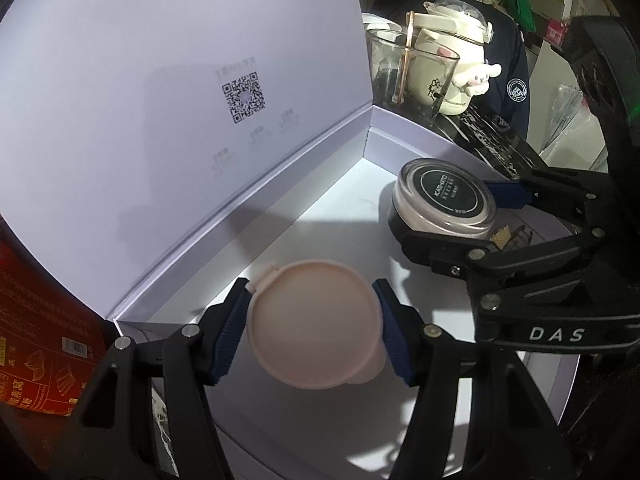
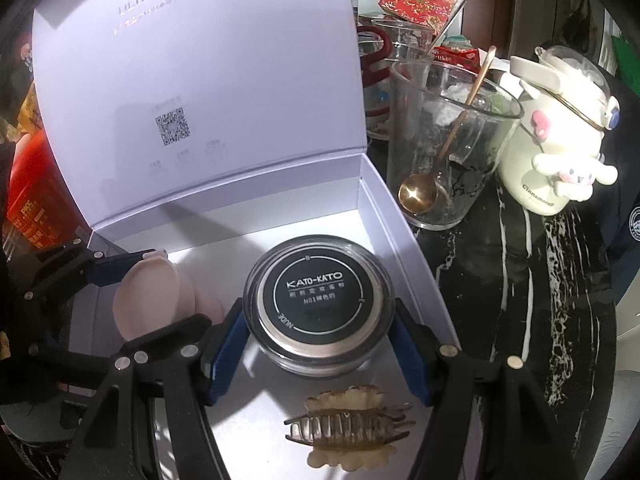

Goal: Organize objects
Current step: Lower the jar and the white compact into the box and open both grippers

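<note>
A white box with its lid raised stands open; it also shows in the right wrist view. My left gripper is shut on a round pale pink case and holds it over the box floor. The pink case also shows in the right wrist view. My right gripper is shut on a round clear jar with a black lid, low inside the box near its right wall. The jar also shows in the left wrist view. A brown and cream hair claw lies on the box floor.
A glass with a gold spoon stands right of the box. A cream Cinnamoroll bottle stands beside it. A red carton is to the left. A dark marbled surface lies to the right.
</note>
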Tool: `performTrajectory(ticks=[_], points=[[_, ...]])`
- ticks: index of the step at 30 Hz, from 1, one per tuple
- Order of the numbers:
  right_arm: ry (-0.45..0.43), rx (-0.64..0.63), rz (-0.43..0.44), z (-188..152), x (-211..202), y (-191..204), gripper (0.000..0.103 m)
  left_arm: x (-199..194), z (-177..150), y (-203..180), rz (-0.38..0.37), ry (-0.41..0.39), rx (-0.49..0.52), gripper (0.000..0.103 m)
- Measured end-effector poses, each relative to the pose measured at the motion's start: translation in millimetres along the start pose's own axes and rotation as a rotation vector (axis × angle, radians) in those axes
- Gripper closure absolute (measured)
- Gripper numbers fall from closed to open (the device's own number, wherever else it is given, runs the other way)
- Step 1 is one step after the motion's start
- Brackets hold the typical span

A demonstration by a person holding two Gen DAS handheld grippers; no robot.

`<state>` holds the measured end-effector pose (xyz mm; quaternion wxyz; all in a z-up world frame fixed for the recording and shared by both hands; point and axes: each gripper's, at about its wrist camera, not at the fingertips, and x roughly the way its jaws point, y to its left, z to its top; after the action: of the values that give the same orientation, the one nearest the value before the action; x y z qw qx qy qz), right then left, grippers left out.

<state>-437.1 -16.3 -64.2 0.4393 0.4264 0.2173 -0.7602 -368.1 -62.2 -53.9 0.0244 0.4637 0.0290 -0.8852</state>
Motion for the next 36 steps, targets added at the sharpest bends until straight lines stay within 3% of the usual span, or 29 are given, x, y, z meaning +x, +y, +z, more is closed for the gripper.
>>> performTrajectory(ticks=[13,36], points=[[-0.006,0.010,-0.025,0,1,-3,0.033,1,-1,-3,-0.006,0.007,0.001,0.043],[-0.122,0.038,-0.112,-4,-36,-5,0.033,-17,4,-3,-0.014,-0.027,-0.039,0.042]])
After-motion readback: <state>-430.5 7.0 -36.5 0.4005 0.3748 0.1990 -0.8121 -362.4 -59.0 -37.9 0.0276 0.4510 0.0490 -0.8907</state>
